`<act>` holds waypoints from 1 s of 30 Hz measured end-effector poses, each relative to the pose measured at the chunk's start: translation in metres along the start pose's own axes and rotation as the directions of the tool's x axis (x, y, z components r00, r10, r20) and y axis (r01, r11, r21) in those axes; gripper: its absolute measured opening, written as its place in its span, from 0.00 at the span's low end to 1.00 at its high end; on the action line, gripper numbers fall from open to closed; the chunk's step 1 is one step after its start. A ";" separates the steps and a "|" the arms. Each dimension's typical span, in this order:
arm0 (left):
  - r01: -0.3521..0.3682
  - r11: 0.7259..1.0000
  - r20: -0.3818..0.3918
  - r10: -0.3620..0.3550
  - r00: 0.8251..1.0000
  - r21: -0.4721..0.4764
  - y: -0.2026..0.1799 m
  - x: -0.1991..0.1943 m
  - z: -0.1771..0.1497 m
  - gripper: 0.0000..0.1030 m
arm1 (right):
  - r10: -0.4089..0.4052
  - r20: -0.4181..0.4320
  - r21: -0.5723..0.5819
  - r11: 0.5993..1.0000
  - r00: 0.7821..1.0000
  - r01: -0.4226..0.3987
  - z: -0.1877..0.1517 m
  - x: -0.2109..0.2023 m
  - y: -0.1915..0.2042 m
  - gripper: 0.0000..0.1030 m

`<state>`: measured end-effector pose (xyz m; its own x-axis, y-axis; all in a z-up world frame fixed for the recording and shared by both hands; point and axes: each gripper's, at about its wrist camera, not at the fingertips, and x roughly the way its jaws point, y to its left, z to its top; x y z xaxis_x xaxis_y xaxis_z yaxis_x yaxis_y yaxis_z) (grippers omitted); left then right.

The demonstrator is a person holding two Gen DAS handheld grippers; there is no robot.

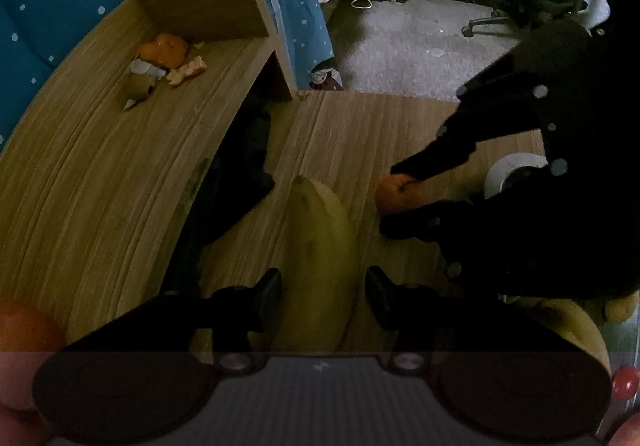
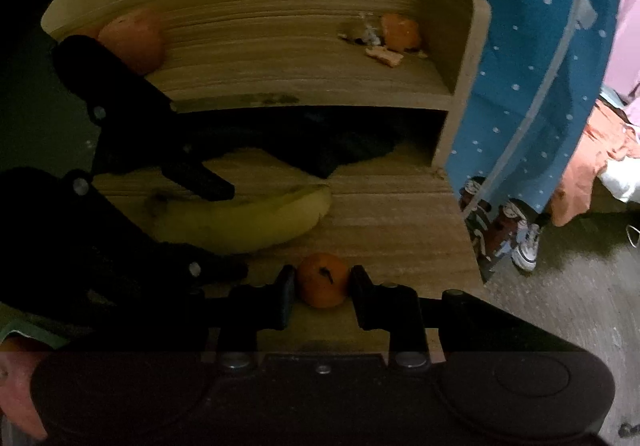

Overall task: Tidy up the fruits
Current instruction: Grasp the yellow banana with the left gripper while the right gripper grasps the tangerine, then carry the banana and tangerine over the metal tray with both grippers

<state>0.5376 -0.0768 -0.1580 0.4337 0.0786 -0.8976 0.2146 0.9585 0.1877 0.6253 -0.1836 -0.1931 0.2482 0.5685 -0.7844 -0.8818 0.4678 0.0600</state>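
Left gripper straddles banana; right gripper brackets orange.

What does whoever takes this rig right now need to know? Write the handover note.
Left claw: open, fingers either side of the banana on the lower wooden surface, not yet closed.
Right claw: open around the small orange, fingers close to it, grip not confirmed.
Upper shelf: a whole orange fruit at the left, peel scraps at the right.
Done: nothing lifted yet.
Left: grip both fruits and place them.
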 end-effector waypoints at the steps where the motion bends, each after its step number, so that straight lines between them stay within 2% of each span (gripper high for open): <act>1: -0.012 1.000 0.001 0.012 1.000 -0.005 -0.001 0.000 0.000 0.42 | -0.005 -0.001 0.011 1.000 1.000 0.005 -0.001 -0.001 -0.001 0.30; 6: -0.014 0.999 -0.005 0.014 1.000 -0.049 0.002 -0.002 0.000 0.41 | -0.028 0.001 0.041 0.999 1.000 0.028 -0.007 -0.006 -0.001 0.30; 13: 0.027 0.986 -0.026 -0.032 0.999 -0.162 0.010 -0.009 -0.007 0.40 | -0.058 0.017 0.066 0.996 0.998 0.057 -0.012 -0.018 0.005 0.30; 21: 0.025 0.988 0.014 -0.023 1.000 -0.155 0.001 -0.027 -0.014 0.38 | -0.085 0.045 0.084 0.993 0.995 0.081 -0.016 -0.038 0.019 0.30; 30: 0.040 0.990 0.097 -0.027 0.995 -0.136 -0.013 -0.065 -0.021 0.38 | -0.147 0.074 0.118 0.983 0.986 0.138 -0.029 -0.072 0.039 0.30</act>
<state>0.4882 -0.0883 -0.1109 0.5105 0.0258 -0.8595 0.1111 0.9892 0.0957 0.5616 -0.2260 -0.1519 0.4043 0.5421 -0.7367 -0.7855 0.6184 0.0241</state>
